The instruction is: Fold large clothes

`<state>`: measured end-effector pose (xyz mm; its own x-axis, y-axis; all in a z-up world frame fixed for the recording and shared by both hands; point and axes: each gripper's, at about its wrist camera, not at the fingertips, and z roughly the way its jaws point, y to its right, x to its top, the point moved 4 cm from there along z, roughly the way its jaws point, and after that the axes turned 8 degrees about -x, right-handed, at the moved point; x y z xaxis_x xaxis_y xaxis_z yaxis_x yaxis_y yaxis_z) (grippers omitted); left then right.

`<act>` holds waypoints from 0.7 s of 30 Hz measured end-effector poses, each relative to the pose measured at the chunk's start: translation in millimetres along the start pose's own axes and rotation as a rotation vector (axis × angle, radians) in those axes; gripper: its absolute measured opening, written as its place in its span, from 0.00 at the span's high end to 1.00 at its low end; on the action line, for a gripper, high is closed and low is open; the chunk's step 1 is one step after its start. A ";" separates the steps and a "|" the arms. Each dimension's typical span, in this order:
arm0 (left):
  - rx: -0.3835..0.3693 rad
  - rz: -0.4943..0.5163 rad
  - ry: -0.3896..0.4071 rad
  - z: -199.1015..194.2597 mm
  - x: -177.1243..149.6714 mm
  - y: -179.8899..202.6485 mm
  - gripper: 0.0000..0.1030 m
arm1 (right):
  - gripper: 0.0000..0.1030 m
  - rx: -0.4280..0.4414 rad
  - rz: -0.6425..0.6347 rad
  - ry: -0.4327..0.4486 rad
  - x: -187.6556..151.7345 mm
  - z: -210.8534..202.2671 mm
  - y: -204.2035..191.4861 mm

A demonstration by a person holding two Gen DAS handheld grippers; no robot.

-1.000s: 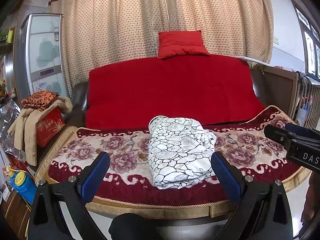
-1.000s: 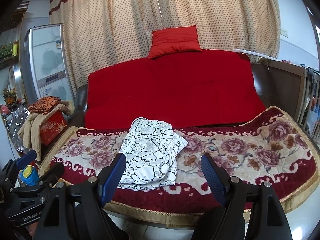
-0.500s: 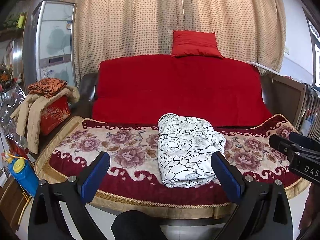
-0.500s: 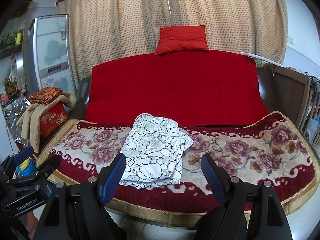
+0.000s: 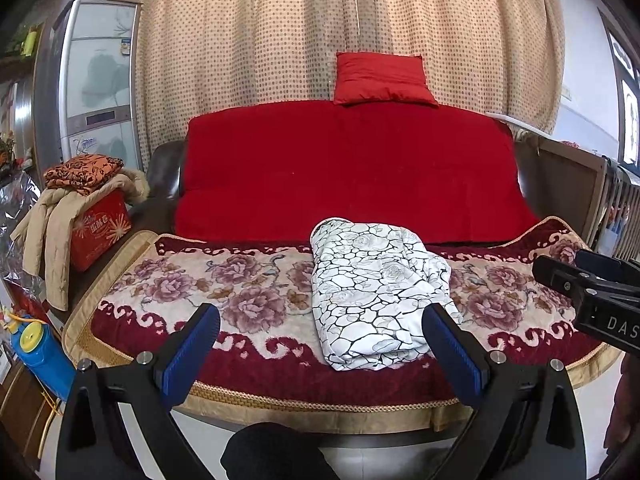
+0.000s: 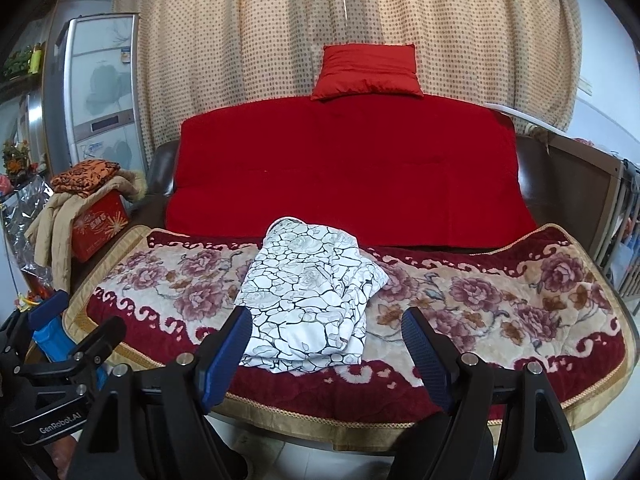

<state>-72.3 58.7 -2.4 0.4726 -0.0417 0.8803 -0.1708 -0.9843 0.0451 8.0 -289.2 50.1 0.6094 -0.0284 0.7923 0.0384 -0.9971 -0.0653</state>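
Note:
A white garment with a black crackle print (image 5: 376, 292) (image 6: 312, 296) lies bunched and partly folded on the floral blanket (image 5: 248, 300) (image 6: 500, 300) that covers the sofa seat. My left gripper (image 5: 320, 336) hovers in front of the seat's front edge, open and holding nothing; the garment sits behind its right finger. My right gripper (image 6: 328, 340) is also open and bare, short of the garment's near edge. Each gripper shows at the edge of the other's view: the right one (image 5: 592, 292), the left one (image 6: 60, 344).
A red throw covers the sofa back (image 5: 348, 168), with a red cushion (image 5: 382, 78) on top. At the left stand a red box (image 5: 100, 228) with a beige coat and folded orange cloth, a tall cabinet (image 5: 96, 80) and a blue-and-yellow container (image 5: 36, 348). Dotted curtains hang behind.
The views have shifted: the sofa and garment sit further right in the frames than a second ago, and slightly nearer. The garment has not moved, and both grippers stay open.

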 end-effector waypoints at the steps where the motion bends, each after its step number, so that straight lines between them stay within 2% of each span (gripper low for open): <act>1: 0.000 -0.001 0.000 0.2 0.2 -0.6 0.02 | 0.22 -0.002 0.001 -0.001 0.2 0.4 0.2; 21: 0.005 0.000 -0.018 8.5 -2.5 -2.9 0.02 | 0.22 0.002 0.000 -0.010 2.0 8.7 -1.5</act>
<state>-65.7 60.2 -8.7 0.4881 -0.0452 0.8716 -0.1670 -0.9850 0.0425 16.1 -287.2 46.6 0.6174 -0.0281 0.7862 0.0400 -0.9969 -0.0671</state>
